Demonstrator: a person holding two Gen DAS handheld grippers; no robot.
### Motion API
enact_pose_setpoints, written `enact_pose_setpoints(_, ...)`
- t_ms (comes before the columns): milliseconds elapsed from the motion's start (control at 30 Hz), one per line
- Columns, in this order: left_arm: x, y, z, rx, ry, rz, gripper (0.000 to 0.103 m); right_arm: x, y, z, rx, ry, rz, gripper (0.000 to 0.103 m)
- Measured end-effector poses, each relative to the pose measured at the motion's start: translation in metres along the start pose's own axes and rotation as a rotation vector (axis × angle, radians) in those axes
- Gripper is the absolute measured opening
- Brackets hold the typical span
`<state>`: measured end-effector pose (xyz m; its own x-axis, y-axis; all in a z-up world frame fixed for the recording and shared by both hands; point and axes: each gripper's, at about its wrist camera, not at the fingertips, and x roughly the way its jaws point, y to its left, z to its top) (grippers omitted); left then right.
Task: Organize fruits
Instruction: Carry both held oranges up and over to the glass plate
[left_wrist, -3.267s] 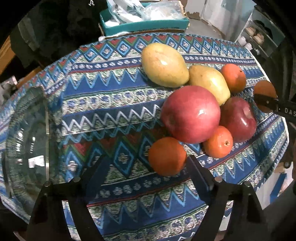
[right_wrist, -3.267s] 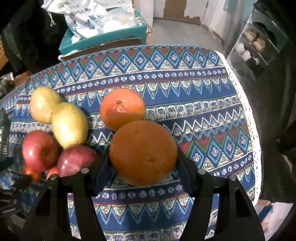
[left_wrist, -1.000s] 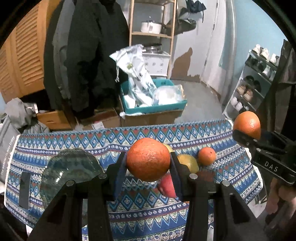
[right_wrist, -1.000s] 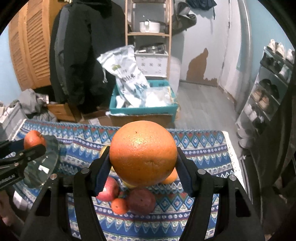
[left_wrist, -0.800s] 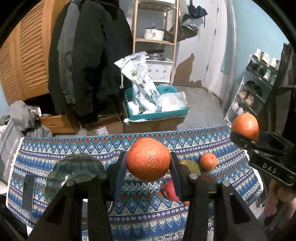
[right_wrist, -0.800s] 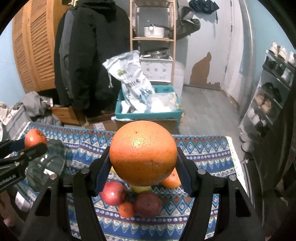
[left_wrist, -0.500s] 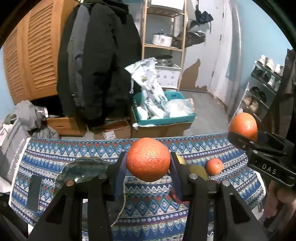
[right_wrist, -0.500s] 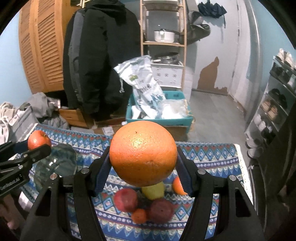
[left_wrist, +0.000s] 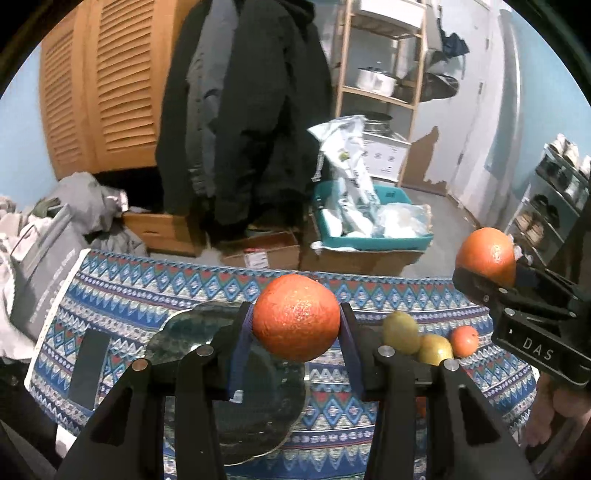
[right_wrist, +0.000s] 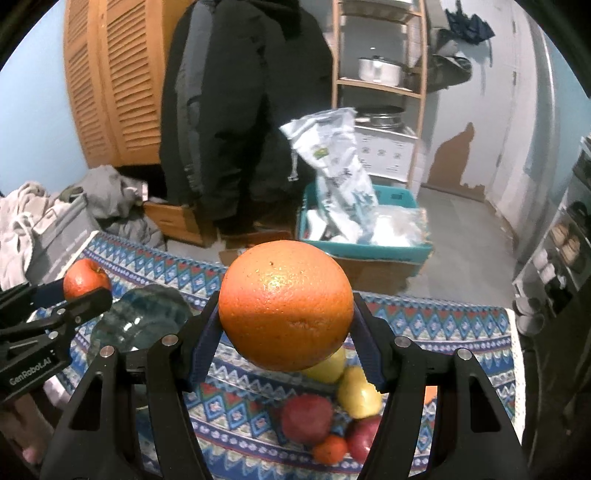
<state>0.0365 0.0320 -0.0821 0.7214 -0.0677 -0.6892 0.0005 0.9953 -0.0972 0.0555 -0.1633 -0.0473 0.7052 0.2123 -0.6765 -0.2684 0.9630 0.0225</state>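
Observation:
My left gripper (left_wrist: 295, 332) is shut on a small orange (left_wrist: 295, 317) and holds it high above the table, over a clear glass bowl (left_wrist: 192, 332). My right gripper (right_wrist: 286, 325) is shut on a large orange (right_wrist: 286, 304), also high in the air. Each gripper shows in the other view: the right gripper (left_wrist: 491, 273) at the right, the left gripper (right_wrist: 86, 288) at the left. Below on the patterned cloth (right_wrist: 424, 321) lie two yellow pears (right_wrist: 360, 397), two red apples (right_wrist: 306, 419) and a small orange (right_wrist: 330, 448).
A dark phone-like slab (left_wrist: 88, 363) lies on the cloth left of the bowl. Beyond the table stand a teal crate (left_wrist: 369, 236) with bags, cardboard boxes, hanging coats (left_wrist: 240, 110), a wooden shelf and a shoe rack at the right.
Both grippers have risen farther from the table with their oranges, so the table looks lower and smaller. The grips have not changed.

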Motion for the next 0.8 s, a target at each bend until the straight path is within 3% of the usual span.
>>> enact_pose_setpoints(433,0.026,0.065,-0.017,-0.089,0.075,0.101,0.045,0.06,0.068,0.001,-0.076,0.103,0.09,0.066)
enact_pose_setpoints(800,0.069,0.115,-0.054,-0.166,0.231,0.161,0.045,0.13,0.118,-0.022,-0.098,0.276,0.204,0.066)
